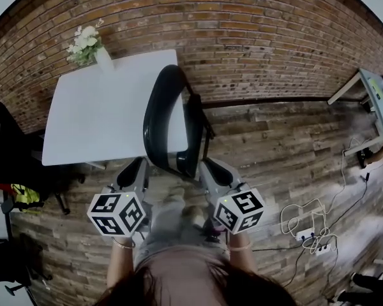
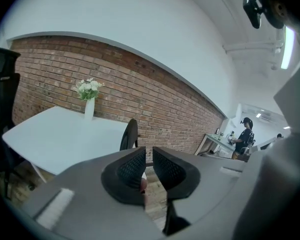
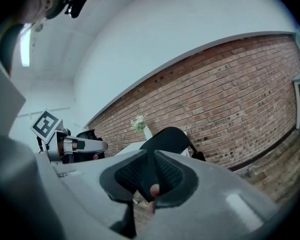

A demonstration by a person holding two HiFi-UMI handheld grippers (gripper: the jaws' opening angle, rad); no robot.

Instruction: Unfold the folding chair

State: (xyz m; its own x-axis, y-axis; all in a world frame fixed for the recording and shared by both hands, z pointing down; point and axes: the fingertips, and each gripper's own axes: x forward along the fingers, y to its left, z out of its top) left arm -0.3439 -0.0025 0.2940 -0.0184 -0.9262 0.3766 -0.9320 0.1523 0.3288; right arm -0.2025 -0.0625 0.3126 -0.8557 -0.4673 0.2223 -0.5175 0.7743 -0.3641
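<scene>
The folding chair (image 1: 193, 132) stands on the plank floor (image 1: 274, 152), tight against the right edge of the white bench (image 1: 96, 120) and close to its near right corner. Its two black panels rise close together, with only a sliver of benchtop showing between them. To me it looks not yet spread, though from above I cannot say how far open it is.

The person stands right behind it, with the left gripper (image 1: 138, 167) and the right gripper (image 1: 210, 166) held out one to each side of its near end. I take that as the approach for gripping the frame and pulling it apart. Neither has hold yet. The left jaws stand a narrow gap apart with only floor showing through. The right jaws are a thinner slit apart, and the chair lies beyond them, not between.

A brick wall (image 1: 255, 37) runs behind. A second bench (image 1: 378, 97) sits at the room's right side. The white bench carries only a vase of flowers (image 1: 102, 59) at its far left corner, well apart from the chair and out of its way. Loose cables (image 1: 306, 225) trail on the floor to the person's right, worth minding underfoot
</scene>
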